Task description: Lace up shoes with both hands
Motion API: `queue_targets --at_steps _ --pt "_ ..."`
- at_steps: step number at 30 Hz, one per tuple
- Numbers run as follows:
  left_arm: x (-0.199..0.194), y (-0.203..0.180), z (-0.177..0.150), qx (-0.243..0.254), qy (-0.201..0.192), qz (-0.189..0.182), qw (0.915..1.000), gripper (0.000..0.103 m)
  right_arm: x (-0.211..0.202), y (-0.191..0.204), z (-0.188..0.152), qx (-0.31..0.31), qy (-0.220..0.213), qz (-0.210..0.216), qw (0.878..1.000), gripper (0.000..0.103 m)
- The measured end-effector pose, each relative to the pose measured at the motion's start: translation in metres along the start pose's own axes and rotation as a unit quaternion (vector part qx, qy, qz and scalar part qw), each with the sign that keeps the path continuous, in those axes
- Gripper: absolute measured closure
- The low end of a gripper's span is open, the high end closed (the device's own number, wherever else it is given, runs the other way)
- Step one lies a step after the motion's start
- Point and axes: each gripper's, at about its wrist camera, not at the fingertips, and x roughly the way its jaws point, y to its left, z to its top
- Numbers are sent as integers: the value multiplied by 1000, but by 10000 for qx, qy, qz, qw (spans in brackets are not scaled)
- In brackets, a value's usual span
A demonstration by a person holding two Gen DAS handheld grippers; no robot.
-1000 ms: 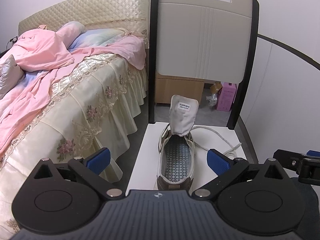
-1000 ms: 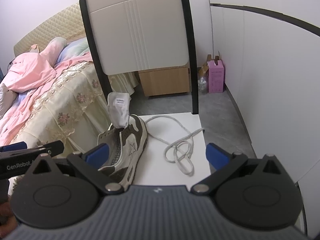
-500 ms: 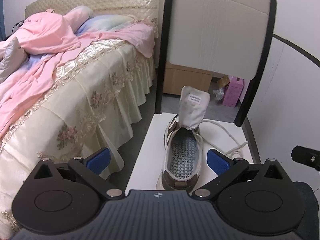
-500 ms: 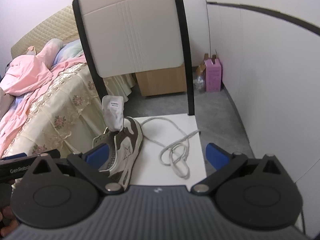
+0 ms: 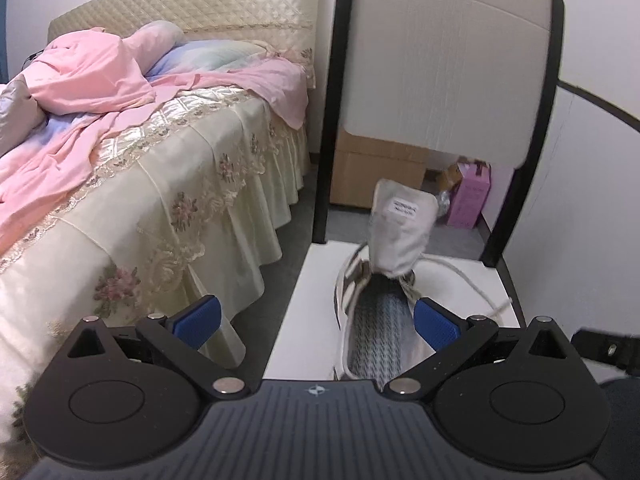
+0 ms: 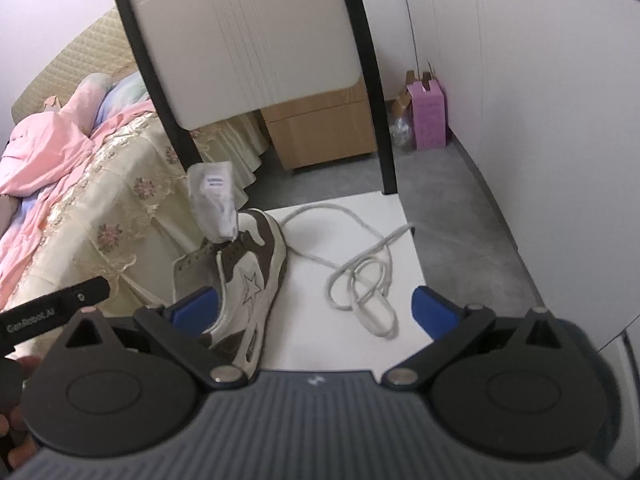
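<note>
One shoe (image 6: 240, 280) sits unlaced on the white tabletop (image 6: 344, 240), its long axis running away from both tongs, tongue upright. Its loose lace (image 6: 360, 280) lies coiled just beside it, directly ahead of the right tongs (image 6: 316, 312), which look nearer. Left tongs (image 5: 316, 320) face the shoe's opening. Both are spread wide, holding nothing.

Left gripper (image 5: 316, 318) with matte black round-hubbed linkage arms, silver pivot screws, ribbed grey housing with small emblem, blue ridged finger pads (image 5: 199, 316), right gripper (image 6: 314, 308) identical, white "GenRobot.AI" lettering along the left one's black side
</note>
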Motion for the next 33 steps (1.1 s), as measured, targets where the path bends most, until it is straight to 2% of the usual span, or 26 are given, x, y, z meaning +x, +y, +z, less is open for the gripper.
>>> queue_targets --at_steps 5,9,11,12,14,16,20,24,27,29,33 --pt "32 3 0 89 113 -91 9999 1 30 4 1 -59 66 164 9998 1" --pt "61 1 -6 348 277 -211 9988 3 59 11 8 -33 151 422 9990 7" --pt "76 -1 -8 469 374 -250 9979 6 74 16 12 -30 191 630 9978 12" --pt "83 -1 -9 504 403 -280 9975 9 82 19 13 -51 224 719 9971 19" --pt "95 0 -9 520 451 -301 9972 14 100 25 17 -23 355 863 9956 25" --pt "107 1 -9 507 550 -337 9966 19 116 30 21 32 448 967 9943 35" --pt "123 1 -11 515 645 -443 9956 26 139 38 26 124 578 1139 9917 37" --pt "133 1 -12 546 677 -485 9950 39 153 46 26 56 682 1226 9901 43" --pt "139 3 -12 471 706 -565 9948 45 163 50 22 -18 773 1172 9901 56" --pt "143 3 -12 419 714 -631 9946 49 169 50 20 16 811 1228 9891 60" --pt "146 -2 -13 398 698 -768 9938 73 171 53 17 59 799 1400 9869 81"
